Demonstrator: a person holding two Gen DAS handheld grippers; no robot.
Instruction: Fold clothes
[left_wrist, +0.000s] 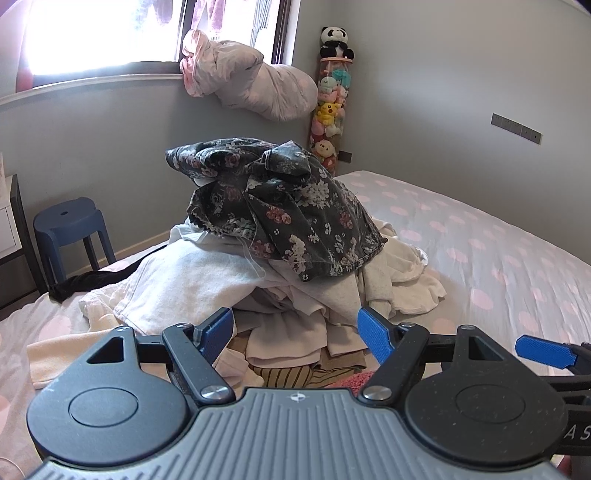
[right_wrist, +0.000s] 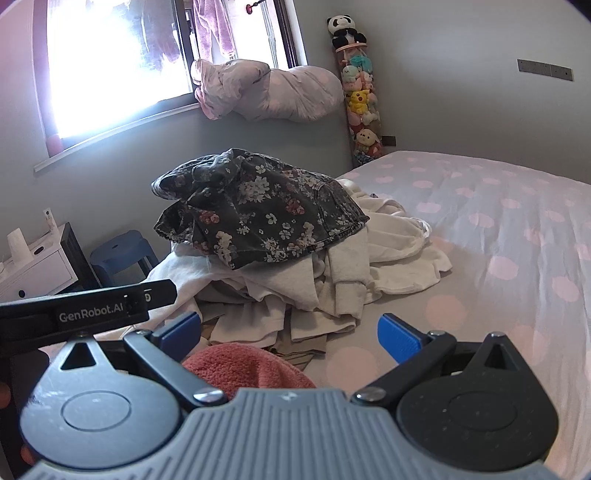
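A heap of clothes (left_wrist: 280, 251) is blocking the way straight ahead, while the bed (right_wrist: 498, 236) is lying bare to the right, leaving passage there; a stool (left_wrist: 70, 225) is standing left.

Unfolded clothes pile (left_wrist: 295, 280) on bed, dark floral garment (right_wrist: 258, 214) atop

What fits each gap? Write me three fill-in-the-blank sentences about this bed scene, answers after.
1. The garment on top of the clothes pile has a dark ____ print.
2. Both the left hand-held gripper and the right hand-held gripper are ____, holding nothing.
3. The soft toy on top of the clear toy tube in the corner is a ____.

Missing words: floral; open; panda
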